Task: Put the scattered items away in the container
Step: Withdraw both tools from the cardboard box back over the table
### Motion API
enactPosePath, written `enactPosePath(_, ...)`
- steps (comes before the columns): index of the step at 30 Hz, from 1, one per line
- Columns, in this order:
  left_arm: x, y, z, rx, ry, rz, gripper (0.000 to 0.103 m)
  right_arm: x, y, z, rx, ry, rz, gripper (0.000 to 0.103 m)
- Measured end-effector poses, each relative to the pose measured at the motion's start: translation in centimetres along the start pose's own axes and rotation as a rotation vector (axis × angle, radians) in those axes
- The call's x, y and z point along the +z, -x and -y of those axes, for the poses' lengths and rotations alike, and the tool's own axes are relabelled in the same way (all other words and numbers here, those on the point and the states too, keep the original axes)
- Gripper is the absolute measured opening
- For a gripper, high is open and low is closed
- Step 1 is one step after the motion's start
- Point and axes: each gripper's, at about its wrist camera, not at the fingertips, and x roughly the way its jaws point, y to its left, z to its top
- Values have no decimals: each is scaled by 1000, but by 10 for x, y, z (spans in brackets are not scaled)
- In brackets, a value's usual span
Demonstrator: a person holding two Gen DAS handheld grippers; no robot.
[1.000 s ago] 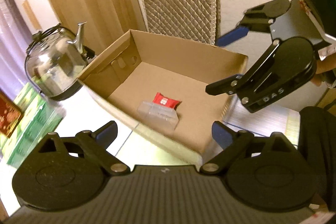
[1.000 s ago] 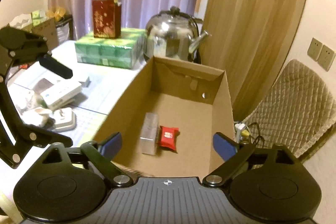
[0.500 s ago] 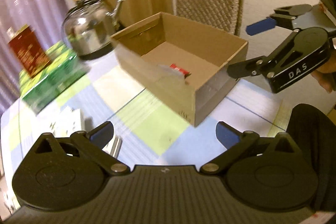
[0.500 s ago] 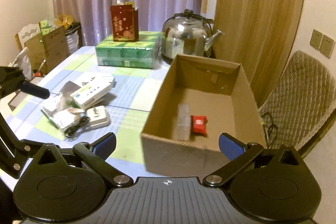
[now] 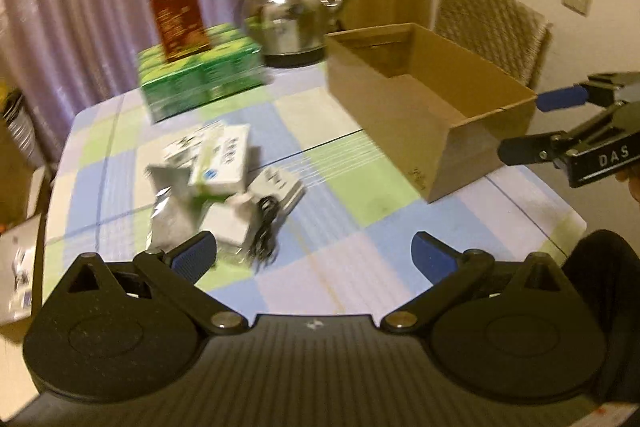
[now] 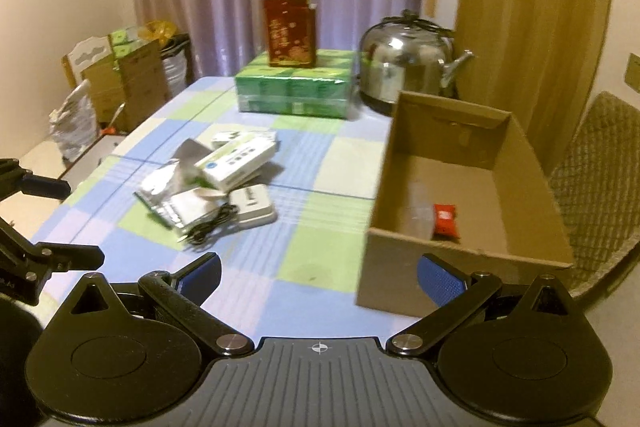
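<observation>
Both grippers pulled back | cardboard box (image 6: 460, 183) brown, open-topped | jaws wide, empty

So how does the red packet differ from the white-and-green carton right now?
The red packet lies inside the cardboard box, already tidied; the carton sits outside, on the table. The packet lies flat on the box floor; the carton rests tilted on top of a pile of items. The packet looks smaller. Neither is in a gripper.
</observation>
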Motion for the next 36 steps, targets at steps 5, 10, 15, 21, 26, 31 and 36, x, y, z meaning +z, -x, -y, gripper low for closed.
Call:
enactPosePath(5, -24, 8, -22, 54, 70, -19, 102, -3, -10, -19, 33, 23, -20, 101)
enactPosePath(10, -40, 10, -39, 93, 106, -33, 102, -7, -24, -31, 57, 35, -43, 101)
enactPosePath(15, -50, 7, -50, 113, 116, -50, 102, -9, -35, -39, 80, 35, -64, 101)
enactPosePath(21, -54, -1, -58, 123, 118, -62, 102, -8, -51, -44, 99, 24, -82, 101)
enactPosePath(26, -50, -12, -61, 131, 97, -57, 102, -6, -67, -47, 112, 18, -98, 101)
enactPosePath(31, -47, -28, -65, 125, 63, -64, 102, -4, -86, -48, 124, 4, -113, 101)
enactPosePath(36, -44, -49, -67, 109, 25, -81, 102, -2, -108, -46, 133, -7, -131, 101)
